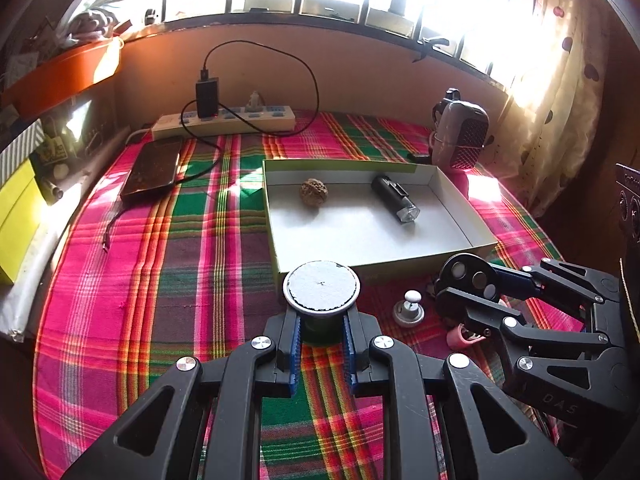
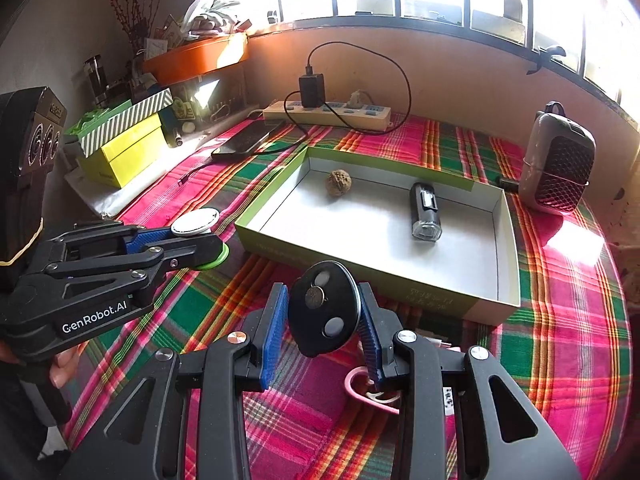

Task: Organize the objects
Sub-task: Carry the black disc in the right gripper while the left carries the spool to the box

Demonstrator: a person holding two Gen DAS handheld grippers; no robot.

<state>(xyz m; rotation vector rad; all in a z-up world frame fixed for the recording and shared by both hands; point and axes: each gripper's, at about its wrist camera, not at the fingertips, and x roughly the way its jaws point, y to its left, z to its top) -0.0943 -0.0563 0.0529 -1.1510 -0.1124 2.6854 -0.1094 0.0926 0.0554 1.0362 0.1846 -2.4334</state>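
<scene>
**Ana:** On the near side of the left wrist view, the left gripper is closed narrow on a small round container with a white lid. It is just in front of the near wall of the open box. To the right, the right gripper carries a black disc.

**Ben:** What do you count inside the box?

**Ana:** Two things: one walnut on the left and one black flashlight on the right. On the plaid cloth, one small white knob piece and one pink piece are outside the box.

**Ben:** And the right wrist view?

**Ana:** Near the middle, the right gripper is half closed on the black disc, which has three round spots. The grip touches only the disc's edges. The left gripper is at the left with the container. The walnut and the flashlight lie in the box, well apart.

**Ben:** What could go wrong?

**Ana:** I think the disc may turn or slip, because it hangs tilted between the pads. Also the two grippers are near each other, so they may collide above the box wall.
</scene>
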